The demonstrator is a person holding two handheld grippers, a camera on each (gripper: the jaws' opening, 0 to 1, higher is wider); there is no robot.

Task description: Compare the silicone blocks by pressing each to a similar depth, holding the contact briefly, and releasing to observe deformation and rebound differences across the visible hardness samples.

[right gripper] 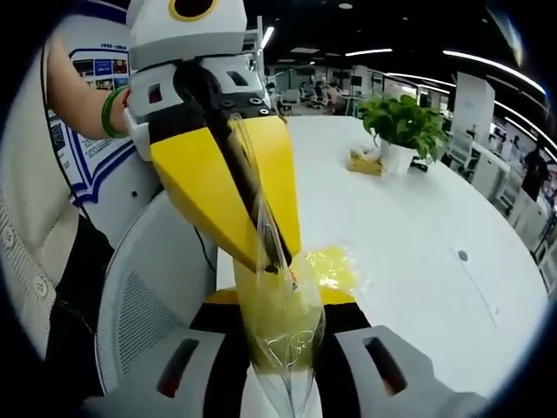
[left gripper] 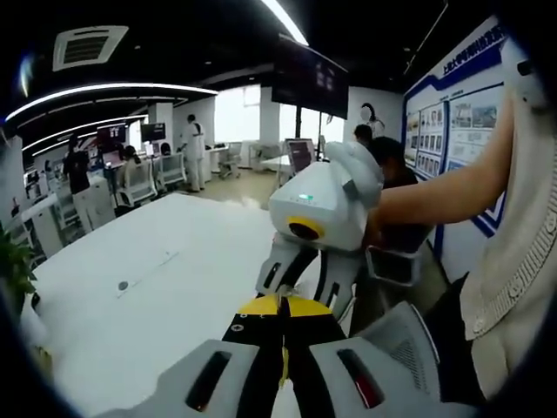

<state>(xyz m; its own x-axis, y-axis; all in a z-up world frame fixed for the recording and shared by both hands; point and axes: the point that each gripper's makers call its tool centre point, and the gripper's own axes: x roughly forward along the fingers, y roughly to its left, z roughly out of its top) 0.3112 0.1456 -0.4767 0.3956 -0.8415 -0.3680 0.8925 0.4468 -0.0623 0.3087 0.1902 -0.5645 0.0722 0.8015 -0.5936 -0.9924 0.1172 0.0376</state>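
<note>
White tabletop spreads wide and smooth under me, running away toward twelve o'clock in the right gripper view, glossy and flat. Same pale tabletop in the left gripper view, sweeping off to nine o'clock.

My left claw comes in from eleven o'clock in the right gripper view: white rounded body, long yellow tapered jaws pressed together on a clear plastic bag. The film is thin, crinkled and shiny, with a yellowish tint. It hangs from that pinch down toward six o'clock.

My right claw sits at six o'clock, grey-white shells with black inner faces, jaws closed in against the lower part of the same bag, so the film is stretched between both claws.

In the left gripper view my left claw shows its jaws drawn together at six o'clock, yellow tips meeting, with the right claw just past them at twelve o'clock, tips touching.

Yellow silicone block, soft-looking and translucent, lies on the tabletop just beside the pinch, at two o'clock from my right claw.

Small potted plant, leafy green in a white pot, well off at one o'clock.
</note>
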